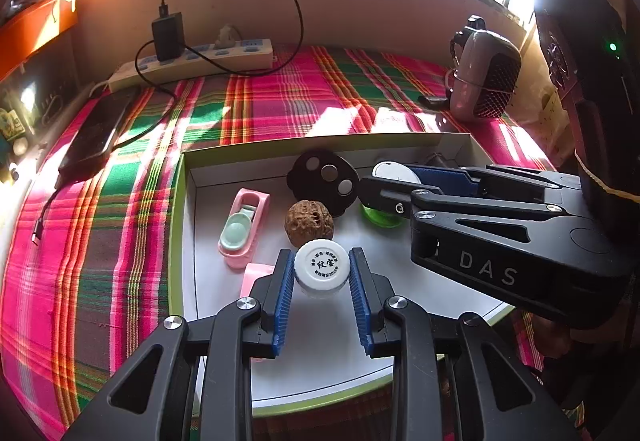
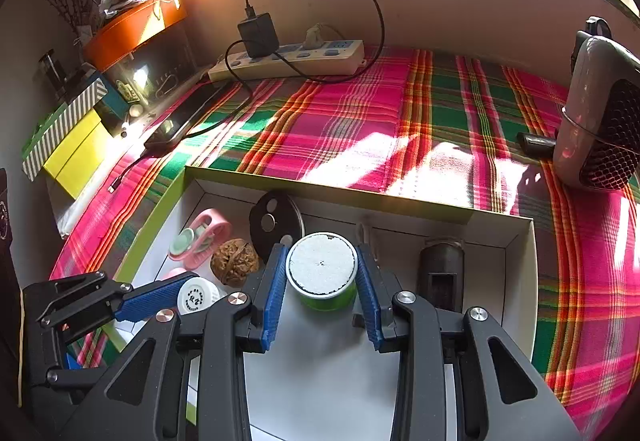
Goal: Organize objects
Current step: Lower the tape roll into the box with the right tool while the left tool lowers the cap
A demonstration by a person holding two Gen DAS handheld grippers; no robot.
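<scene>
Left tongs (image 1: pixel 320 267) gripping white-capped jar (image 1: pixel 320 269)

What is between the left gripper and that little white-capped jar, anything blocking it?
Nothing visible. The white-capped jar already sits between the left gripper fingers, inside the box. The walnut lies just beyond it, not in between.

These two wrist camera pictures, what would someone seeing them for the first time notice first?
Probably the loud pink and green plaid cloth covering the whole surface. Next, the white box with green rim in front, where the left gripper clasps a small white-capped jar and the right gripper clasps a green white-topped container, beside a walnut.
</scene>
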